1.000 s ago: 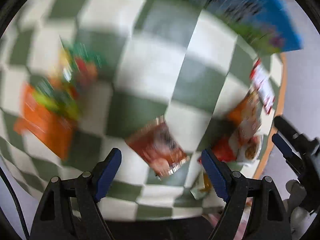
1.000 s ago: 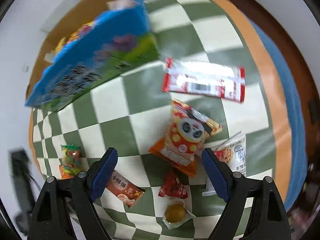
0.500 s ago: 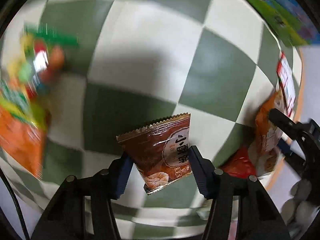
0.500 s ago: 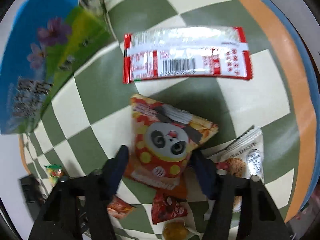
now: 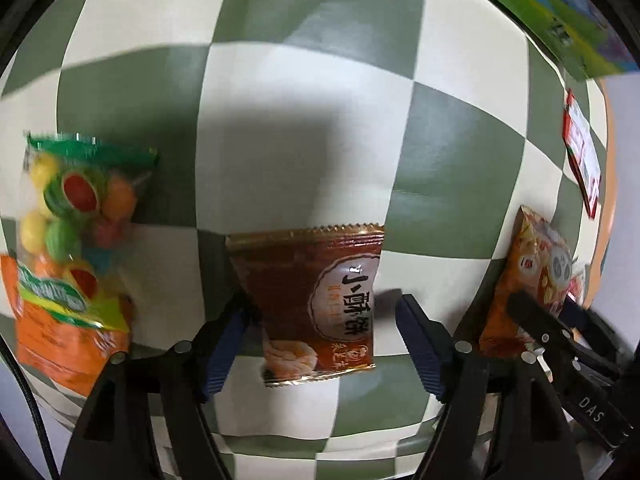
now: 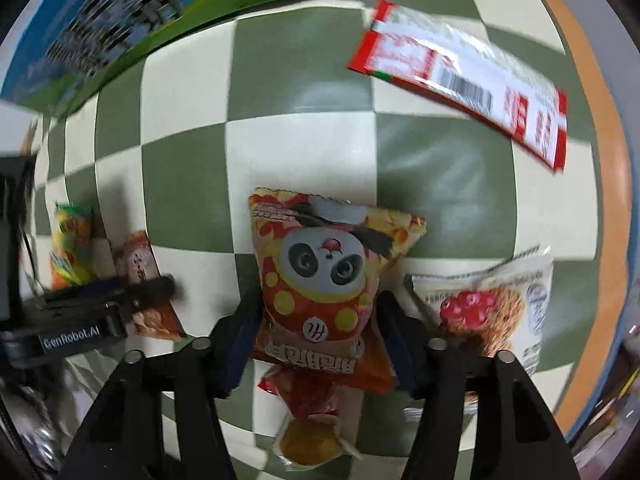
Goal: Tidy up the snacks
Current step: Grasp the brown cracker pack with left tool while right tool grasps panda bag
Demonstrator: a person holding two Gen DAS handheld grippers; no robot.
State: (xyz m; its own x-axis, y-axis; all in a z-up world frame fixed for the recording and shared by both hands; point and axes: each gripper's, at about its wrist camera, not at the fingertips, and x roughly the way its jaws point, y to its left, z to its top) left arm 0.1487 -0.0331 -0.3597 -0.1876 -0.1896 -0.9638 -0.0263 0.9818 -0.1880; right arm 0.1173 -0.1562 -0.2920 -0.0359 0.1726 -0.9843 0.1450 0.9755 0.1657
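Note:
My left gripper (image 5: 320, 344) is open with its jaws either side of a brown snack packet (image 5: 316, 300) lying flat on the green-and-cream checked cloth; gaps show on both sides. My right gripper (image 6: 316, 340) straddles the orange panda snack bag (image 6: 320, 276), fingers close against its sides. The panda bag also shows in the left wrist view (image 5: 532, 276), with the right gripper's fingers (image 5: 532, 320) around it. The brown packet (image 6: 144, 288) and the left gripper's finger (image 6: 120, 300) show in the right wrist view.
A fruit candy bag (image 5: 68, 252) lies left of the brown packet. A red-and-white wrapper (image 6: 464, 80), a cookie packet (image 6: 488, 308), a red packet (image 6: 308, 392) and a yellow sweet (image 6: 308, 440) surround the panda bag. A blue-green box (image 6: 132, 20) stands behind. The table's orange edge (image 6: 608, 160) runs at right.
Both grippers have dropped closer to the table. The left jaws now straddle the brown packet squarely; the right jaws have narrowed around the panda bag.

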